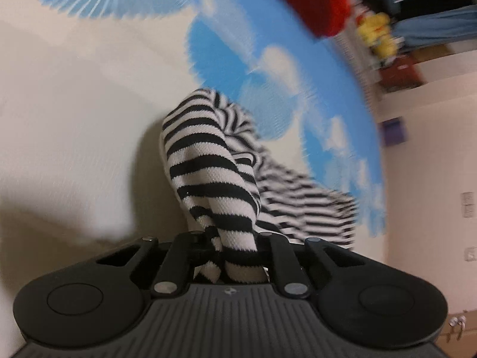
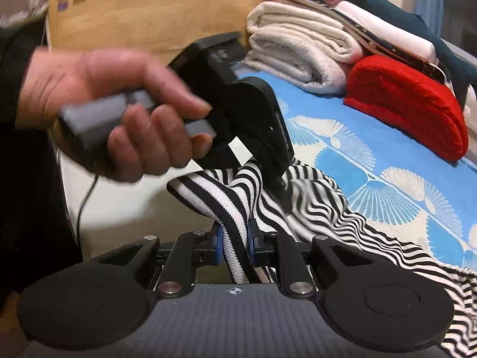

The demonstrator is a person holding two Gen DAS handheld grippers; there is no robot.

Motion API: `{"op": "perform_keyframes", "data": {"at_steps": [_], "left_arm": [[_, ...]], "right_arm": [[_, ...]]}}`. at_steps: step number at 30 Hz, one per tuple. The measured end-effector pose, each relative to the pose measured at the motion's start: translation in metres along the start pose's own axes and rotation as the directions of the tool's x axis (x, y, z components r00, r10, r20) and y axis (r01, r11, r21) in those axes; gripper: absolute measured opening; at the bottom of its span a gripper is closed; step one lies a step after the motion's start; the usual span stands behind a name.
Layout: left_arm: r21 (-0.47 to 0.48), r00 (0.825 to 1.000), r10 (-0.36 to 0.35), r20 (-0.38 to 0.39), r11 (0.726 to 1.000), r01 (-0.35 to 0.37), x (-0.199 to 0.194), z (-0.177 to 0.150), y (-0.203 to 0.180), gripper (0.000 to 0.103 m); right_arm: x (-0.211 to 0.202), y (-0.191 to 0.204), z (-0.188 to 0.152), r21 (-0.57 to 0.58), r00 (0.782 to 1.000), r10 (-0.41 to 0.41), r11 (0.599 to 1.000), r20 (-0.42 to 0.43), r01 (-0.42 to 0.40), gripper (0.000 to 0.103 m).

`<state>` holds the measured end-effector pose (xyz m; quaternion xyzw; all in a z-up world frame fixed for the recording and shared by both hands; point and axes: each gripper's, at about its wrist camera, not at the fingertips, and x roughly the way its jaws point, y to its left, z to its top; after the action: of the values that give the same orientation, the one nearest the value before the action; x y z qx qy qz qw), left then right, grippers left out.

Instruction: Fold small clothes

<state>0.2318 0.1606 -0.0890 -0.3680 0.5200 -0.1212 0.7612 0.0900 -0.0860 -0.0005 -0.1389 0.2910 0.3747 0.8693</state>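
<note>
A black-and-white striped garment point(image 1: 208, 164) hangs bunched from my left gripper point(image 1: 229, 247), which is shut on it. In the right wrist view the same striped garment point(image 2: 342, 217) trails down to the right over the blue patterned bedsheet point(image 2: 372, 161). My right gripper point(image 2: 234, 241) is shut on its ribbed edge, between the blue pads point(image 2: 219, 243). The left gripper point(image 2: 268, 137), held in a hand, grips the cloth just beyond and above the right one.
A folded red cloth point(image 2: 408, 104) and a stack of folded white towels and clothes point(image 2: 304, 47) lie at the back of the bed. A wooden board point(image 2: 143, 21) stands behind. The sheet's white part point(image 1: 74, 104) lies at the left.
</note>
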Motion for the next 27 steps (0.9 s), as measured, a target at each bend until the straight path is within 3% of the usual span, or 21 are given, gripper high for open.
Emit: {"op": "perform_keyframes", "data": {"at_steps": [2, 3, 4, 6, 9, 10, 12, 14, 15, 17, 20, 22, 25, 26, 27], "left_arm": [[0.034, 0.998, -0.033, 0.050, 0.999, 0.032, -0.009, -0.003, -0.002, 0.015], [0.028, 0.998, -0.021, 0.063, 0.999, 0.020, -0.010, -0.004, -0.002, 0.022], [-0.008, 0.998, 0.011, 0.065, 1.000, -0.010, -0.009, -0.003, 0.000, 0.041], [-0.060, 0.996, 0.062, 0.062, 0.996, -0.059, -0.007, 0.000, 0.003, 0.066], [-0.086, 0.984, 0.076, 0.159, 0.994, -0.063, -0.027, 0.008, -0.003, 0.072], [-0.121, 0.971, 0.080, 0.227, 0.991, -0.054, -0.039, 0.011, -0.004, 0.077], [-0.161, 0.924, 0.105, 0.368, 0.986, -0.048, -0.063, 0.010, -0.006, 0.083], [-0.170, 0.884, 0.150, 0.443, 0.982, -0.082, -0.079, 0.008, -0.012, 0.083], [-0.172, 0.879, 0.158, 0.451, 0.981, -0.088, -0.082, 0.007, -0.014, 0.083], [-0.169, 0.892, 0.147, 0.428, 0.982, -0.081, -0.082, 0.004, -0.017, 0.083], [-0.121, 0.915, 0.130, 0.383, 0.989, -0.090, -0.075, -0.006, -0.032, 0.083], [-0.061, 0.920, 0.129, 0.370, 0.992, -0.115, -0.069, -0.011, -0.046, 0.083], [0.066, 0.931, 0.120, 0.344, 0.986, -0.152, -0.051, -0.023, -0.076, 0.083], [0.109, 0.936, 0.120, 0.330, 0.980, -0.164, -0.043, -0.029, -0.085, 0.083], [0.155, 0.942, 0.122, 0.311, 0.972, -0.178, -0.035, -0.036, -0.096, 0.083]], "right_arm": [[-0.005, -0.002, 0.007, 0.054, 0.999, 0.004, 0.999, 0.031, -0.006, 0.016], [-0.006, -0.005, 0.010, 0.091, 0.999, 0.007, 0.996, 0.046, -0.011, 0.016], [-0.007, -0.010, 0.012, 0.140, 0.998, 0.008, 0.990, 0.055, -0.015, 0.016], [-0.006, -0.021, 0.011, 0.235, 0.999, -0.007, 0.972, 0.052, -0.006, 0.016], [-0.004, -0.042, 0.001, 0.364, 0.999, -0.044, 0.931, 0.028, 0.031, 0.015], [-0.006, -0.049, -0.003, 0.407, 0.998, -0.060, 0.912, 0.023, 0.045, 0.015], [-0.015, -0.064, -0.009, 0.493, 0.996, -0.091, 0.867, 0.020, 0.069, 0.015], [-0.026, -0.080, -0.014, 0.560, 0.992, -0.121, 0.824, 0.024, 0.087, 0.015], [-0.034, -0.089, -0.016, 0.591, 0.990, -0.141, 0.801, 0.026, 0.098, 0.014], [-0.055, -0.101, -0.022, 0.654, 0.981, -0.185, 0.749, 0.051, 0.107, 0.014], [-0.104, -0.120, -0.044, 0.771, 0.944, -0.321, 0.620, 0.080, 0.146, 0.013], [-0.137, -0.136, -0.070, 0.856, 0.901, -0.428, 0.490, 0.069, 0.167, 0.013], [-0.176, -0.153, -0.127, 0.939, 0.843, -0.536, 0.264, -0.046, 0.220, 0.013], [-0.182, -0.160, -0.150, 0.953, 0.838, -0.536, 0.189, -0.102, 0.237, 0.013], [-0.183, -0.166, -0.172, 0.965, 0.849, -0.509, 0.122, -0.139, 0.232, 0.013]]}}
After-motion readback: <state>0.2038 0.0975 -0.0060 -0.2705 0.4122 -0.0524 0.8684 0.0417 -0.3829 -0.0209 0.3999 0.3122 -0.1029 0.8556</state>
